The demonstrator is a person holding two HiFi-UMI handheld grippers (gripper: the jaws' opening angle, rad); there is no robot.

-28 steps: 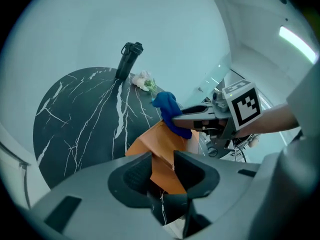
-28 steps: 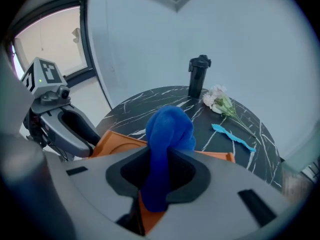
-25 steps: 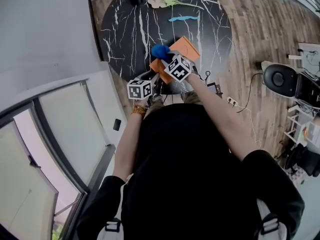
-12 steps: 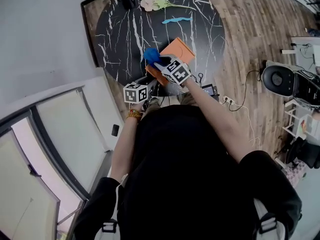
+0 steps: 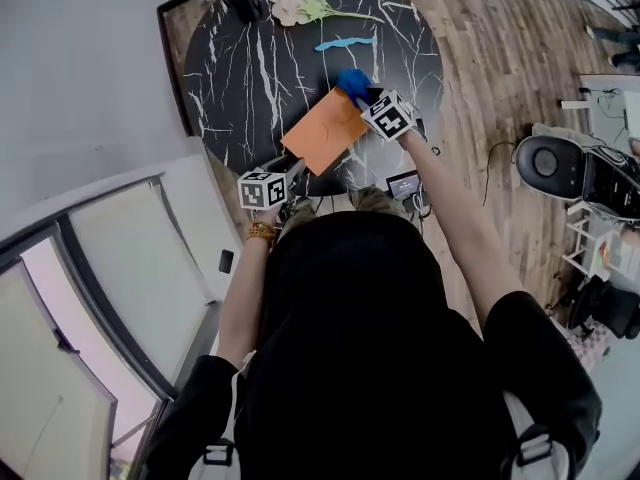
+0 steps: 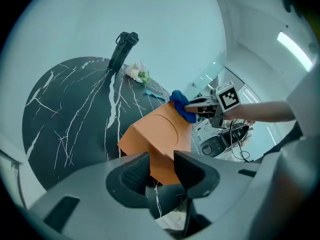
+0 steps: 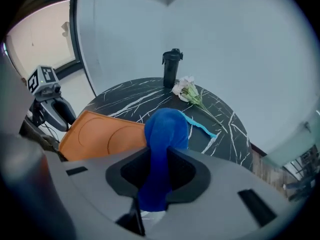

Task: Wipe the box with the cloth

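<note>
Wiping is in hand: the right tongs, clamped on the blue cloth, hold it at the far corner of the orange box on the bench. The left tongs pinch the box's near edge, seemingly to steady it. Next, I judge, comes a light stroke back across the lid. The right arm reaches out, tongs pointing steeply down; the left elbow is tucked in.
</note>
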